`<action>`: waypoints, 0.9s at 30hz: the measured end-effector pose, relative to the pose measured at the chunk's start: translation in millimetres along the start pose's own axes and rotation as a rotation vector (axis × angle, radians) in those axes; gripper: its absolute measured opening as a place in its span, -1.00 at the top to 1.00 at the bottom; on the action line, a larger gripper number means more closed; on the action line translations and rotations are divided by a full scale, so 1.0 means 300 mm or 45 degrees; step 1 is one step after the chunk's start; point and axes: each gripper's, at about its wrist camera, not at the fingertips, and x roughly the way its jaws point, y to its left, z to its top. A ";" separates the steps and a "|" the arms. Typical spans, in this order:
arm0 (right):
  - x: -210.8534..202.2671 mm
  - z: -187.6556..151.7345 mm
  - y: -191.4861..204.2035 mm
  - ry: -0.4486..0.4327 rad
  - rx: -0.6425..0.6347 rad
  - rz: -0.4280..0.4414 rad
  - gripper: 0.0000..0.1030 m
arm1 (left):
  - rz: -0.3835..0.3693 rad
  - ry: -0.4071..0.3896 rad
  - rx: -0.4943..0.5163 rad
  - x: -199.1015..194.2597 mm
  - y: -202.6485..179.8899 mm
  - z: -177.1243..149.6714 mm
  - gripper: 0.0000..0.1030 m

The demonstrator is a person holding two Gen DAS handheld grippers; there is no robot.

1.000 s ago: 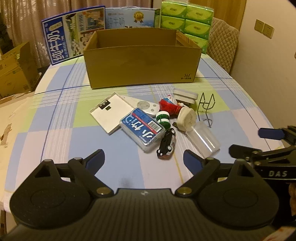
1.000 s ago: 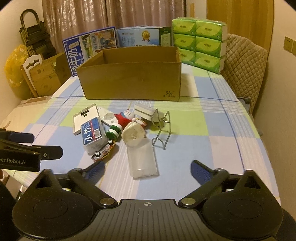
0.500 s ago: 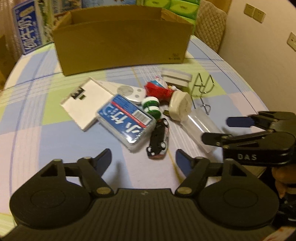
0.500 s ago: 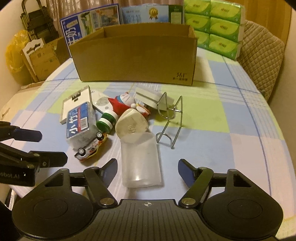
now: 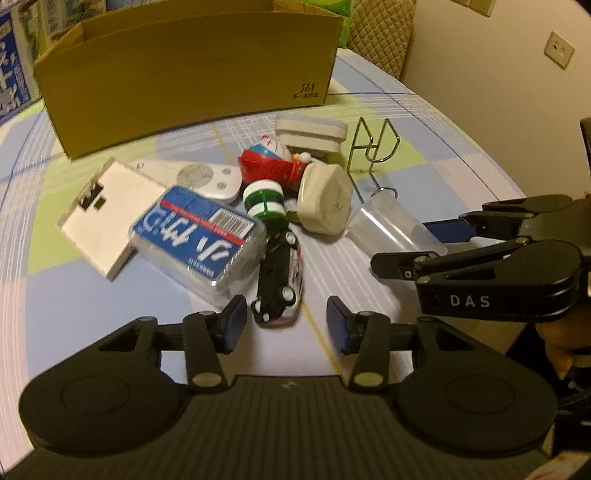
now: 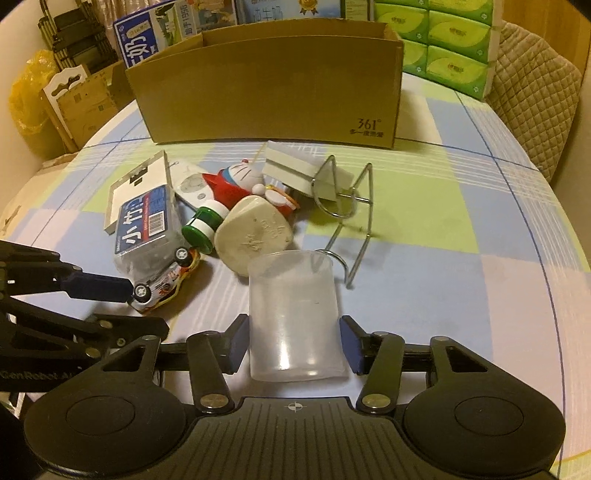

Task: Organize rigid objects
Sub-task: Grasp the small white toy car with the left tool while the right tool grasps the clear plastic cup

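Observation:
A pile of small objects lies on the checked tablecloth before an open cardboard box [image 5: 184,74] [image 6: 269,96]. My left gripper [image 5: 286,323] is open, its blue pads either side of the near end of a toy car [image 5: 280,277] [image 6: 162,284]. My right gripper [image 6: 293,343] is open, its pads flanking the base of a clear plastic cup [image 6: 293,314] [image 5: 395,229] that lies on its side. The pile also holds a blue-labelled clear case [image 5: 199,232], a white flat box [image 5: 103,218], a white remote [image 5: 199,177], a green-and-white cap [image 5: 264,201], a cream lid [image 5: 325,199], a red figure [image 5: 273,162].
A wire rack [image 6: 343,206] [image 5: 373,155] lies right of the pile, a white container [image 5: 310,134] behind it. Milk cartons [image 6: 147,33] and green tissue packs [image 6: 443,44] stand behind the box. A padded chair [image 6: 532,103] is at the far right.
Both grippers moved forward and down to the pile. The left one came up to the toy car; the right one now has the clear cup between its pads.

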 end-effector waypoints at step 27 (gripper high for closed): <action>0.008 -0.004 0.004 -0.020 -0.045 -0.052 0.04 | 0.101 -0.023 0.180 0.036 -0.060 0.014 0.67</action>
